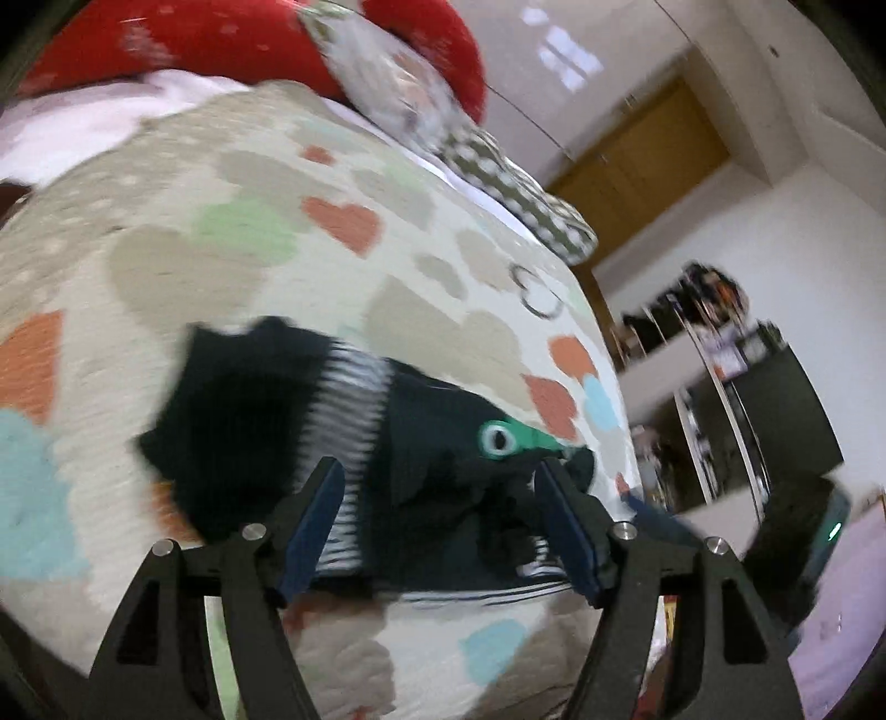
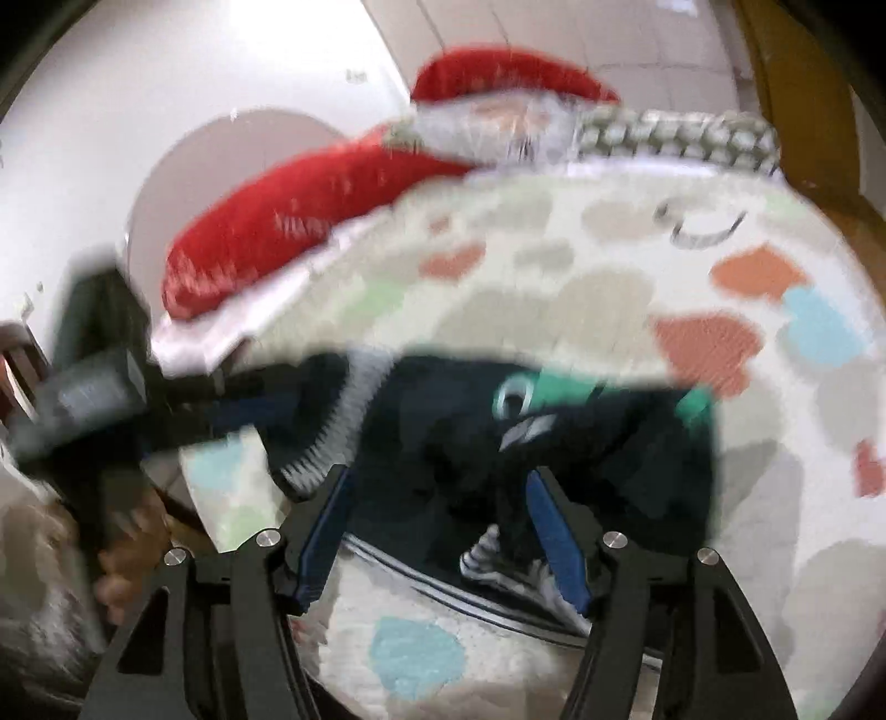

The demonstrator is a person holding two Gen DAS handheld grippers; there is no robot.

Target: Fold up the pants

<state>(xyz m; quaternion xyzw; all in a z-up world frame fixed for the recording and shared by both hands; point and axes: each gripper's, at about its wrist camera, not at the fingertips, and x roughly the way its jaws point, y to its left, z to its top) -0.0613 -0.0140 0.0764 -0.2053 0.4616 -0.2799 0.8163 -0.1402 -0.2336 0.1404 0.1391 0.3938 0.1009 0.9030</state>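
Observation:
Dark pants [image 1: 243, 421] with a black-and-white striped band and a green eye patch lie bunched on a bed with a heart-patterned cover [image 1: 232, 232]. My left gripper [image 1: 437, 471] is open, its blue-padded fingers spread just above the pants' near edge. In the right wrist view the same pants [image 2: 609, 471] lie ahead, blurred by motion. My right gripper [image 2: 437, 482] is open over their near edge, holding nothing. The left gripper [image 2: 255, 412] reaches in from the left there, at the striped band.
Red pillows [image 1: 166, 39] and a dotted pillow [image 1: 515, 183] lie at the bed's head. A shelf with clutter [image 1: 709, 343] and a wooden door [image 1: 637, 155] stand beyond the bed's right edge. A hand [image 2: 127, 554] holds the left gripper.

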